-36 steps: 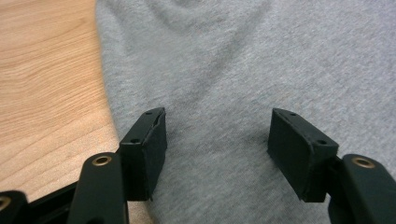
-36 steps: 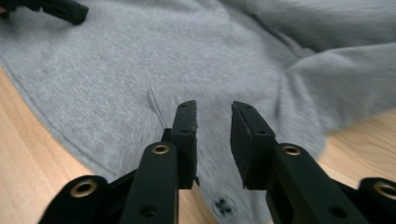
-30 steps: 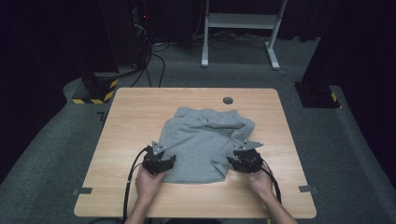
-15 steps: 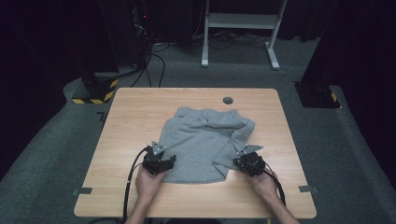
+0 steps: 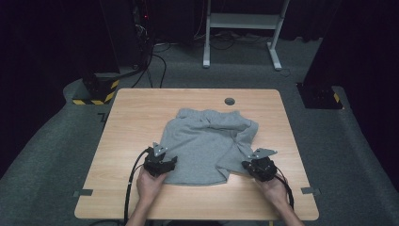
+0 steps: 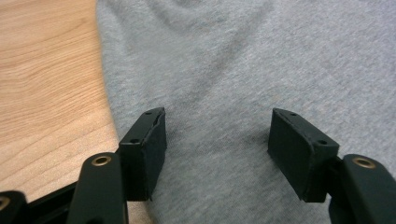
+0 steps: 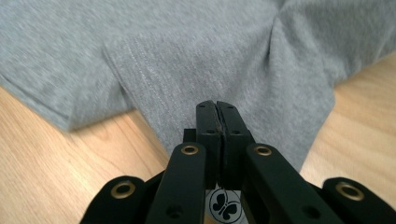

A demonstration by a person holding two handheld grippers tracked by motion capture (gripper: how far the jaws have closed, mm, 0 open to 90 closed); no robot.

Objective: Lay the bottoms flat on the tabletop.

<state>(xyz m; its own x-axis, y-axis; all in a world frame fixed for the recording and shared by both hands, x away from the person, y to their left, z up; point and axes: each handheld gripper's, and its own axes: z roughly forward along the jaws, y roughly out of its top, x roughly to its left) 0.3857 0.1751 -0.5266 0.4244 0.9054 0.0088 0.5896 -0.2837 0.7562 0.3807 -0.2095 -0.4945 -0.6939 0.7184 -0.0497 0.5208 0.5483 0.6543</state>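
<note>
A crumpled grey T-shirt (image 5: 202,141) lies in the middle of the wooden table (image 5: 136,113). My left gripper (image 5: 170,162) rests at the shirt's near left corner. Its jaws stand open on the flat cloth (image 6: 233,56) and pinch nothing, as the left gripper (image 6: 217,135) shows in its own view. My right gripper (image 5: 247,165) is at the near right side. In the right gripper view the right gripper (image 7: 217,109) has its jaws pressed together on the edge of a sleeve (image 7: 224,70), which is drawn out from the body of the shirt.
A round cable hole (image 5: 229,101) sits near the table's far edge. Bare wood runs all around the shirt. Beyond the table stand a white desk frame (image 5: 240,28) and dark equipment on grey carpet.
The right gripper has shut on the sleeve and moved a little to the right and toward me, pulling the sleeve out. The left gripper has stayed put.
</note>
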